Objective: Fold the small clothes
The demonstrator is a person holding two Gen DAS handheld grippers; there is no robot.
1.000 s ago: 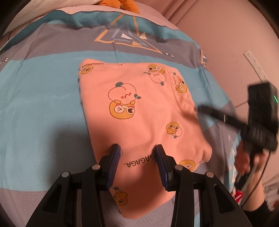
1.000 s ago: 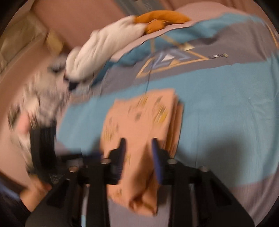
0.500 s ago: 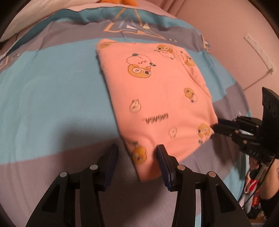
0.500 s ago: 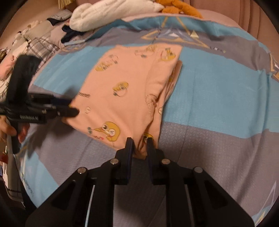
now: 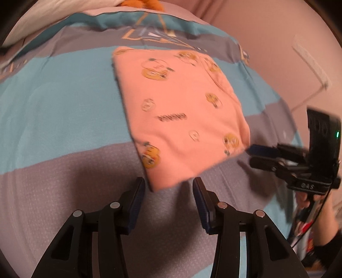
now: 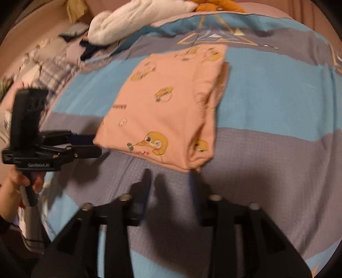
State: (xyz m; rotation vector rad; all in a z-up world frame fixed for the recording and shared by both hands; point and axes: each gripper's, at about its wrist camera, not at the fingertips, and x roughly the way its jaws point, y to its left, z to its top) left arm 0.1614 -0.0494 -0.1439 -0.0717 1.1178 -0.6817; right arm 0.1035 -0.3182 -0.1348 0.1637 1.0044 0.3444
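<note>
Lying folded on the bedspread [image 5: 53, 111], pink garment [image 5: 181, 119] just ahead of both grippers' spread, empty jaws.

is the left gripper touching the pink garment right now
Apart. In the left wrist view the left gripper is open, with grey bedspread visible between its fingertips and the near corner of the folded pink garment, which lies flat.

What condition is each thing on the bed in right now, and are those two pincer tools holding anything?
Pink cotton garment with yellow duck print: folded into a flat rectangle, lying on the bedspread.
Left hand-held gripper: open, empty, just short of the garment's near corner.
Right hand-held gripper: open, empty, near the garment's edge.
Blue and grey striped bedspread: spread out, slightly wrinkled.
White towel: crumpled.
</note>
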